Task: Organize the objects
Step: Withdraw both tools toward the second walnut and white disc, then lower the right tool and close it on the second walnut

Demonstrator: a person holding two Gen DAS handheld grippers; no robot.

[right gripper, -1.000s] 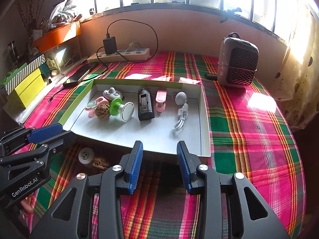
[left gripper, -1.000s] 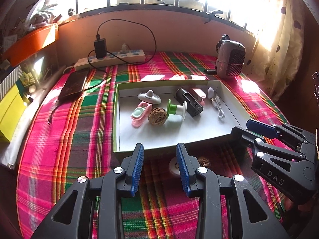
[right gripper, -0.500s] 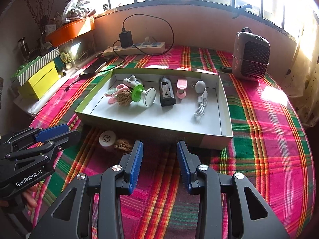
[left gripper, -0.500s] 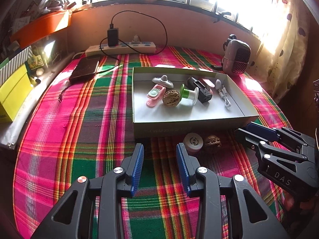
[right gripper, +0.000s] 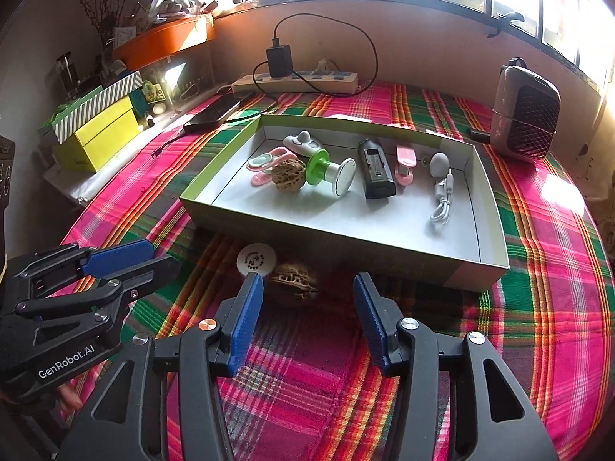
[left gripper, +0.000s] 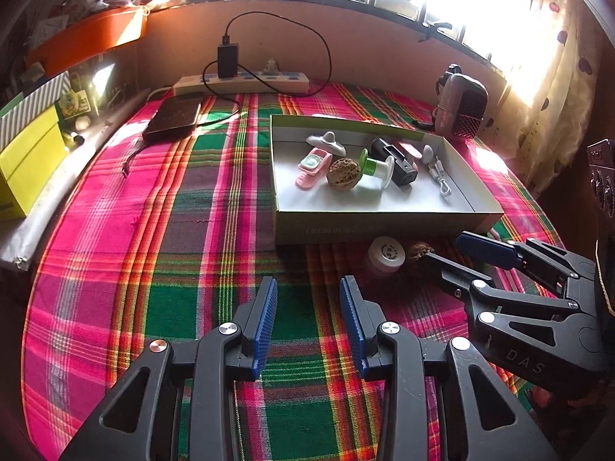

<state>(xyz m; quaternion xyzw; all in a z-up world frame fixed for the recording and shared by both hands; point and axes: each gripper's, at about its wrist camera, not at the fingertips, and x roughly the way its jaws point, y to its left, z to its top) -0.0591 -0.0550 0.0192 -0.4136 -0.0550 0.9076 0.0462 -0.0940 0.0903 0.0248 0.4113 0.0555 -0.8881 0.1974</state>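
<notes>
A shallow white box (right gripper: 384, 247) with a green rim sits on the plaid cloth and holds several small items: a walnut (right gripper: 288, 174), a green-and-white spool (right gripper: 332, 173), a black block (right gripper: 376, 169), pink clips and a white cable (right gripper: 442, 196). Outside, by its near wall, lie a round white cap (right gripper: 256, 259) and a second walnut (right gripper: 294, 282). My right gripper (right gripper: 307, 307) is open and empty, its fingers just short of that walnut. My left gripper (left gripper: 308, 317) is open and empty, to the left of the cap (left gripper: 385, 255).
A power strip (left gripper: 242, 82) with a charger lies along the back wall. A dark phone (left gripper: 175, 115) lies at the back left and a small heater (right gripper: 526, 115) at the back right. Yellow boxes (right gripper: 96, 130) stand off the left edge.
Both grippers have pulled back and risen from the box; the cap and the loose walnut have come into fuller view. The right gripper's jaws have opened wider.
</notes>
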